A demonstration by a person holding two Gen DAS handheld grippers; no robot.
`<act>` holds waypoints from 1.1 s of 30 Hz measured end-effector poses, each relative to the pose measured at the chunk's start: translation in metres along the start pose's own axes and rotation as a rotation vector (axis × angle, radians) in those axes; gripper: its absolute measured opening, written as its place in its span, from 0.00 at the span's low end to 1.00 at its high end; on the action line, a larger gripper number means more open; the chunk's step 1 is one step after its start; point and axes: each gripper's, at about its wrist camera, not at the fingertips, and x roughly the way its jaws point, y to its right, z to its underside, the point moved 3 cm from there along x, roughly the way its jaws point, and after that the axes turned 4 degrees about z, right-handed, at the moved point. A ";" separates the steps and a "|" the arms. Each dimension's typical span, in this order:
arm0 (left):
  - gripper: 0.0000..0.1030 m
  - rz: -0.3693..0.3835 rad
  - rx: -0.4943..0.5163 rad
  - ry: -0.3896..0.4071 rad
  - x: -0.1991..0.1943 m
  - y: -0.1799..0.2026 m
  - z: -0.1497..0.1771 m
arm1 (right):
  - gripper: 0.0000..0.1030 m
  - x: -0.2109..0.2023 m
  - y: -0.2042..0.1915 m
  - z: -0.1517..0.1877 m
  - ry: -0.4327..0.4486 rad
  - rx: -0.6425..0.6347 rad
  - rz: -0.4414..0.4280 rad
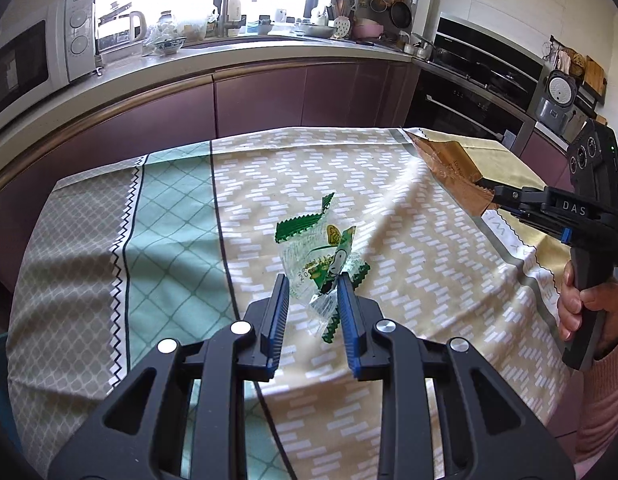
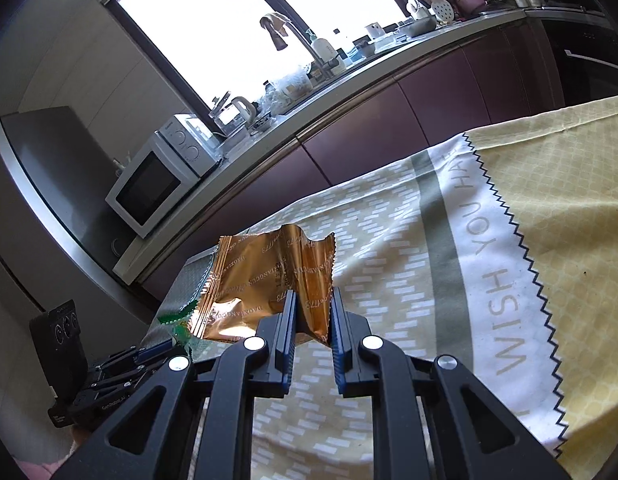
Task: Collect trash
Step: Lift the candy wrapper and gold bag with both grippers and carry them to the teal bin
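A crumpled clear-and-green snack wrapper (image 1: 321,248) hangs just above the patterned tablecloth (image 1: 409,220), with my left gripper (image 1: 313,280) shut on its lower part. At the right edge of the left wrist view, my right gripper (image 1: 493,194) pinches a gold-brown foil wrapper (image 1: 449,164). In the right wrist view the gold wrapper (image 2: 265,276) stands up between the blue pads of the right gripper (image 2: 313,293), lifted off the cloth. The green wrapper (image 2: 175,322) and the left gripper (image 2: 165,348) show at lower left there.
The tablecloth (image 2: 449,240) covers the whole table, with its far edge facing purple cabinets (image 1: 269,96). A microwave (image 1: 29,60), kettle and sink stand on the counter behind. A person's hand (image 1: 581,304) holds the right gripper's handle.
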 end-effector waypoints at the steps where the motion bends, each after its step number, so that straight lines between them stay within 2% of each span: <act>1: 0.24 -0.011 -0.001 0.004 -0.004 -0.003 0.002 | 0.14 0.000 -0.005 0.003 -0.002 -0.005 -0.008; 14: 0.24 -0.067 -0.075 0.043 -0.064 -0.045 0.043 | 0.14 -0.002 -0.064 0.037 -0.034 -0.101 -0.059; 26: 0.24 -0.118 -0.083 0.098 -0.104 -0.061 0.061 | 0.14 0.013 -0.118 0.068 -0.084 -0.173 -0.115; 33: 0.24 -0.141 -0.094 0.120 -0.121 -0.069 0.068 | 0.14 0.021 -0.137 0.080 -0.102 -0.205 -0.142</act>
